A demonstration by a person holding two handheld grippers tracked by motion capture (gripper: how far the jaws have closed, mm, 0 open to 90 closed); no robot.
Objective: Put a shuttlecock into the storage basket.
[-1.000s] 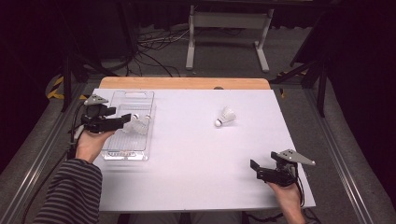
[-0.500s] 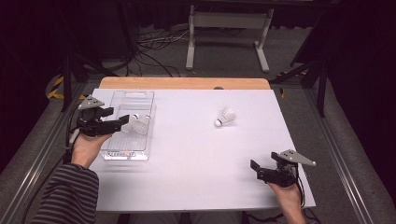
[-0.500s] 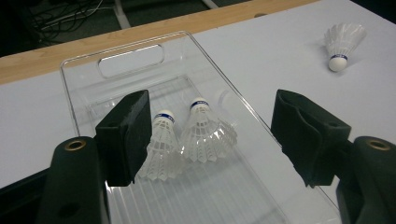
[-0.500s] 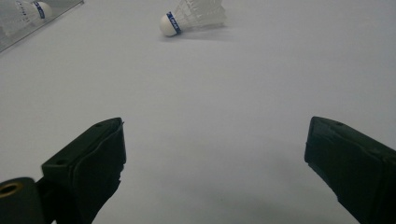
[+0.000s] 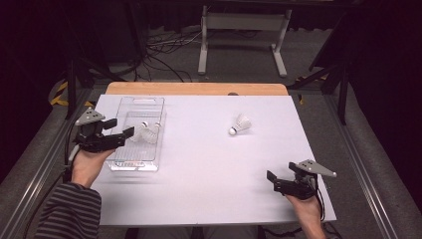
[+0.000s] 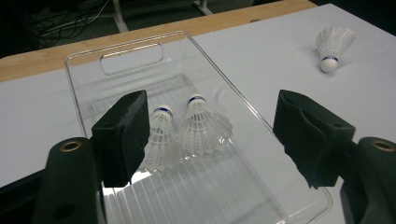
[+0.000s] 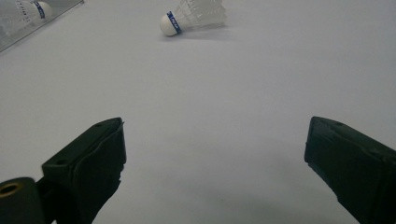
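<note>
Left claw backed off tray, seemingly wider.

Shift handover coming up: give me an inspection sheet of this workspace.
Surface: white table top, wooden strip along its far edge.
Job's things: clear plastic tray at the left, with two shuttlecocks lying side by side inside; a third shuttlecock lies on the bare top, right of centre.
Clutter: a small dark thing on the wooden strip, too small to tell.
Grippers: left gripper at the tray's left side, fingers wide apart, having just been opening, nothing clamped; right gripper at the near right edge, open, nothing between its fingers.
Cables: one trails from each gripper; loose leads on the floor beyond.
Surroundings: dark room, metal stand behind the table.
</note>
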